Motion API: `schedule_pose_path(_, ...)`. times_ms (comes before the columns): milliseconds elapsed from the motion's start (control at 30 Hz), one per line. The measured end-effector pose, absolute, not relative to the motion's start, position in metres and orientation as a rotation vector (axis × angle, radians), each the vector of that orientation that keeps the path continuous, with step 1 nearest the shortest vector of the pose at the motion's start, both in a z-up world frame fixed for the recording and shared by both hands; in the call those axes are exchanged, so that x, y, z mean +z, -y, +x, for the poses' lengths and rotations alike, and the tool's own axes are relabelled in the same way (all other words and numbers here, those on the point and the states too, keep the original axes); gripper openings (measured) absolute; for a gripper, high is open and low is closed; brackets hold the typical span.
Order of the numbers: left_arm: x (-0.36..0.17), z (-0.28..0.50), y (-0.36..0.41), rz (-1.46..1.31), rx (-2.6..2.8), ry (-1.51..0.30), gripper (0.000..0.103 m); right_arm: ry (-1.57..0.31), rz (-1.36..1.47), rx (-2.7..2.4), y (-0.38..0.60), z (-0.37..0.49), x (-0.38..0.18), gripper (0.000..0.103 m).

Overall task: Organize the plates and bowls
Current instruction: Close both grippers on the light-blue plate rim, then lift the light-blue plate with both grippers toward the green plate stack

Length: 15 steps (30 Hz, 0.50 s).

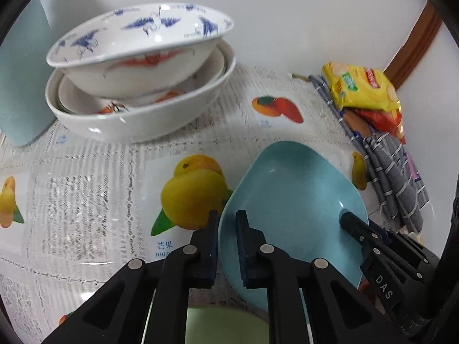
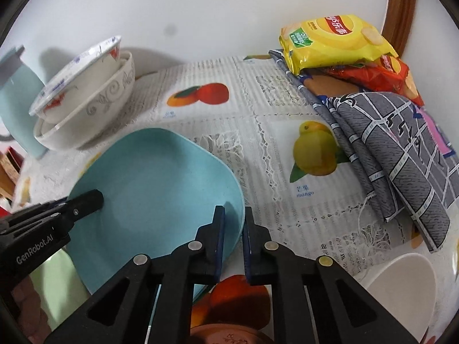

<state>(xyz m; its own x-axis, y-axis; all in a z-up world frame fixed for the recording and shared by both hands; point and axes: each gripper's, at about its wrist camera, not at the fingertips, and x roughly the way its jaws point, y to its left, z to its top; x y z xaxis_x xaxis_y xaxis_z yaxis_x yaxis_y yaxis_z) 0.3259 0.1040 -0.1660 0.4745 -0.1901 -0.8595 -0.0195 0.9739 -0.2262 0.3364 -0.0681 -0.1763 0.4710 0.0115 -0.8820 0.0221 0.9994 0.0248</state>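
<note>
Left gripper (image 1: 226,223) and right gripper (image 2: 233,218) each pinched opposite rims of the blue plate (image 2: 160,177); it looked rigid, light and smooth, best held at the rims.

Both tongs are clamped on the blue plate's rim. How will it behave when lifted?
The blue plate looks rigid, so it should lift flat without flexing. Its matte finish suggests plastic: probably light, not fragile. The left tongs and right tongs pinch only thin opposite rims, so it may slip or tilt.

Home dining table, fruit-print lace tablecloth (image 2: 258,132), stacked bowls (image 1: 137,80), snack bags (image 2: 338,43)
</note>
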Motion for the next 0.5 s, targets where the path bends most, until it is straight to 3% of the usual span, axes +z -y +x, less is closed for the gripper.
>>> schedule_pose_path(500,-0.1,0.268,-0.081,-0.199,-0.155,-0.985,0.01,-0.936,0.13,-0.001,0.091,0.281,-0.098,0.01)
